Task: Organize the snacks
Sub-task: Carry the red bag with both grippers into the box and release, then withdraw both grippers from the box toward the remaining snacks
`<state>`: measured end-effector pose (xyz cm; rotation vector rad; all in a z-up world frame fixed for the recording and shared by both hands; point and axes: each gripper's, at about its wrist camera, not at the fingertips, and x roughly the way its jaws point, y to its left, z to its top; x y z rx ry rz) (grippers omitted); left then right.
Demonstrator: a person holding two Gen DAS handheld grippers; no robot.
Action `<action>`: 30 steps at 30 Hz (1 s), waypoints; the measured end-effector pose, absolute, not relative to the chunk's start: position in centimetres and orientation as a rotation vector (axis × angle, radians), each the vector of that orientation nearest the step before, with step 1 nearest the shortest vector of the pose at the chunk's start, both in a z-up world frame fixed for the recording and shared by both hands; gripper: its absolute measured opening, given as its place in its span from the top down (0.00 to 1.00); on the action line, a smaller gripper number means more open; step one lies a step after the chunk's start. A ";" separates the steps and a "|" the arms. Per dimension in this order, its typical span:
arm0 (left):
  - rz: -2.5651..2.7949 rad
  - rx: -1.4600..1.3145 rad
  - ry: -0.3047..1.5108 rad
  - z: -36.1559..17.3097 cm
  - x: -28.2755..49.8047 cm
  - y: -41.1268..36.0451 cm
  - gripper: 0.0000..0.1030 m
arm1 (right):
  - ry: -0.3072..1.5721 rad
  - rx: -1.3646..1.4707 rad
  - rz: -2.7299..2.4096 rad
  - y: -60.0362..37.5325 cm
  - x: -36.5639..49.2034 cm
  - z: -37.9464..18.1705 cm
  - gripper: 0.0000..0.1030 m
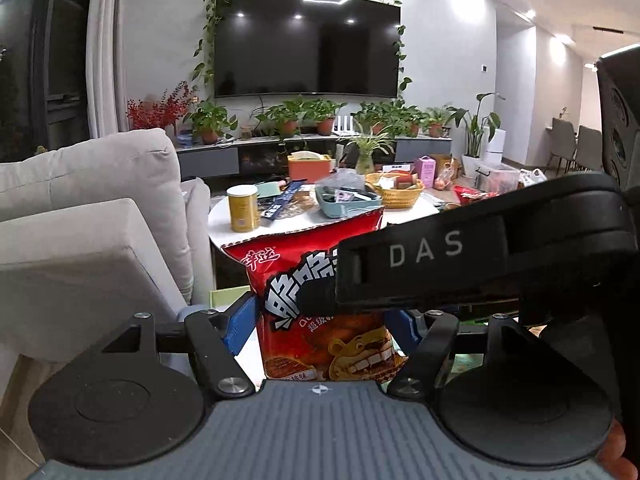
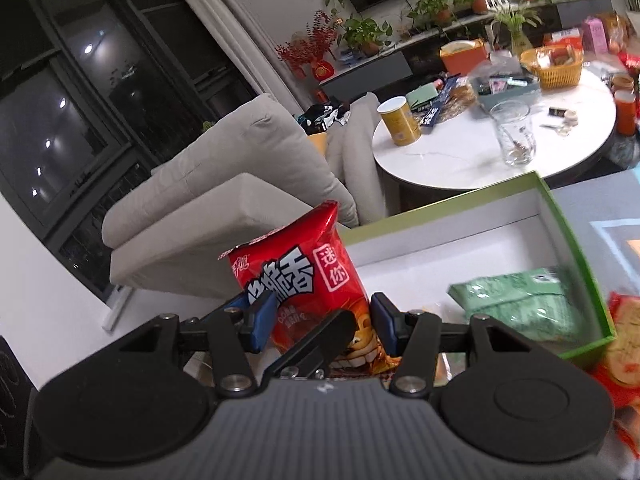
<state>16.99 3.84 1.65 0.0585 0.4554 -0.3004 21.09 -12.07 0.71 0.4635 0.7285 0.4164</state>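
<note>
Green box near my right side holds one green packet; snacks remain loose on the tabletop. Red chip bag aloft, both grippers' fingers clenched on it.

A large black flat-screen television hangs on the pale far wall, framed by trailing green ivy. Below it a long low grey cabinet carries potted green plants. A light grey fabric sofa stands at the left, beside a round white marble table. Dark night windows reflect ceiling spotlights.
</note>
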 end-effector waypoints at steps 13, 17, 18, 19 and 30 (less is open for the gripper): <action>-0.275 0.064 0.566 -2.6 22.6 4.8 0.37 | 0.833 0.558 0.392 -11.2 27.0 -4.0 0.64; -0.265 0.053 0.606 -3.9 23.8 5.1 0.38 | 0.864 0.556 0.385 -10.8 27.9 -5.1 0.64; -0.263 0.050 0.617 -4.2 24.0 5.1 0.37 | 0.872 0.557 0.383 -10.8 28.0 -5.4 0.63; -0.259 0.048 0.629 -4.5 24.2 5.1 0.37 | 0.879 0.558 0.380 -10.8 28.1 -5.6 0.63; -0.202 0.068 0.677 -4.8 24.0 5.8 0.36 | 0.893 0.477 0.312 -11.0 26.9 -5.8 0.63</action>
